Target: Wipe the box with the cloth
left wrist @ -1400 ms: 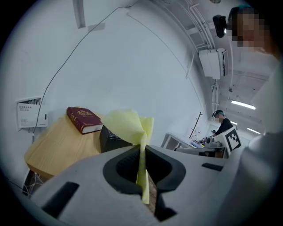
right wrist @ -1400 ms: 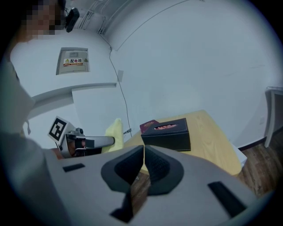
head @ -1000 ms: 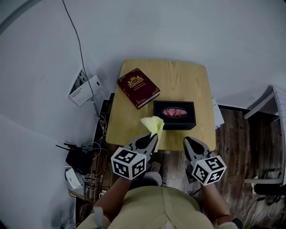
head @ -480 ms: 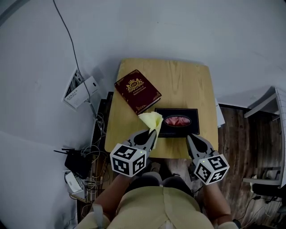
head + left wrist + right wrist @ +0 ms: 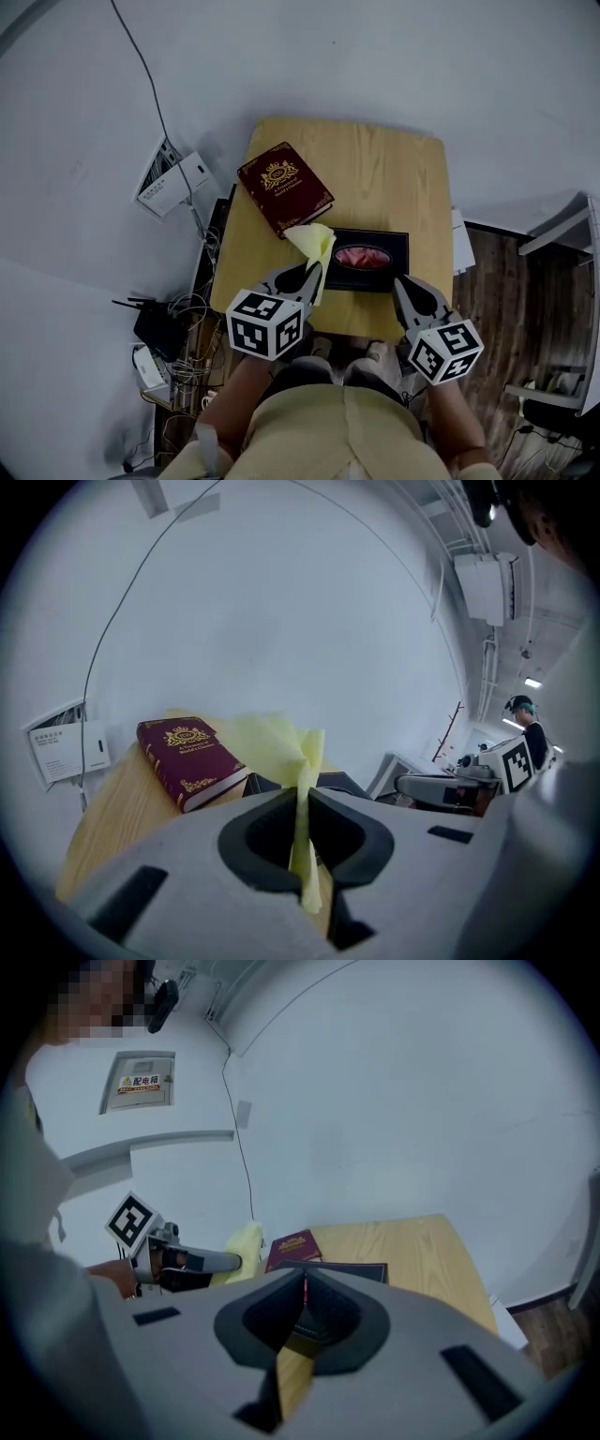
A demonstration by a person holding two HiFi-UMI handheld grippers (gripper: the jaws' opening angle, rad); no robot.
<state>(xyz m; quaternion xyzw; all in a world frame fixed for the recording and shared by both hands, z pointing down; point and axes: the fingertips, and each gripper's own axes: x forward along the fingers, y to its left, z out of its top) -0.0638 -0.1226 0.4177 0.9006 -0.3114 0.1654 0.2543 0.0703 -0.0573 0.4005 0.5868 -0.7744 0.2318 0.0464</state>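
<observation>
Pinching a pale yellow soft cloth [image 5: 272, 747] by one folded edge, my left claw [image 5: 305, 794] is clamped tight on it. The loose part fans up and forward past the tips. My right claw [image 5: 303, 1281] has its jaws pressed together with nothing between them.

The flat black box with a pink oval window [image 5: 392, 247] lies at the near edge of the light wooden table [image 5: 375, 178], just ahead of both claws. The cloth hangs over its left end. A dark red hardcover book [image 5: 284, 187] lies just beside it, further back and left.

To wipe well, I judge I should lower the loose cloth flat onto the lid and drag it across with light pressure, keeping the hard tips off the surface. The box looks light and may slide, so the right claw could brace its right end.

Both claws point forward and somewhat downward, my forearms reaching out from my body, marker cubes facing up.
</observation>
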